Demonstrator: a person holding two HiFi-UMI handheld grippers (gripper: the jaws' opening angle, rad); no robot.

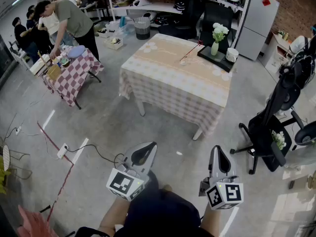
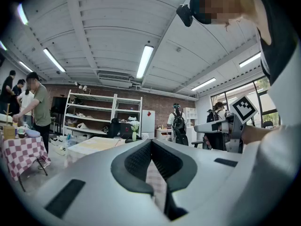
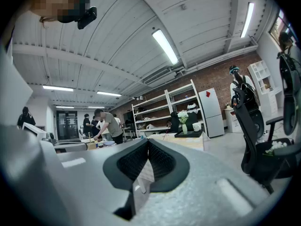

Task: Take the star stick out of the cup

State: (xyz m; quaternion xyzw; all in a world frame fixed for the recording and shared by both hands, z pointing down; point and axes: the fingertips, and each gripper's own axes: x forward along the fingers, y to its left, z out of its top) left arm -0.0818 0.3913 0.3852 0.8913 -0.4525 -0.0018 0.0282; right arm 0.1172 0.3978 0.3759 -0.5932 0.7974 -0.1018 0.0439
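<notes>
Left gripper [image 1: 144,153] was sitting low in the head view at about 6 o'clock, pointed level. Its own view showed the jaws closed tip to tip with nothing between them. Right gripper [image 1: 218,159] was just beside it, over toward 5 o'clock, and it was the same deal: jaws pressed together, empty. Neither one was anywhere near the job.

Straight ahead at 12 o'clock, well apart from both, stood the table [image 1: 163,90] with a pale checked cloth. The cup [image 1: 183,60], a small clear one, was on the far half of the tabletop. The star stick [image 1: 191,49] was in it, thin and red, leaning out toward 1 o'clock. Just beyond the cup, also toward 1 o'clock, sat a black tray [image 1: 221,61] with a vase of white flowers [image 1: 217,33] and a white mug [image 1: 231,55] on it.

Out at 10 o'clock a person [image 1: 74,19] was bent over a second table [image 1: 74,80] that had a red checked cloth, with a few more people behind. A black office chair [image 1: 269,142] was parked at 3 o'clock.
</notes>
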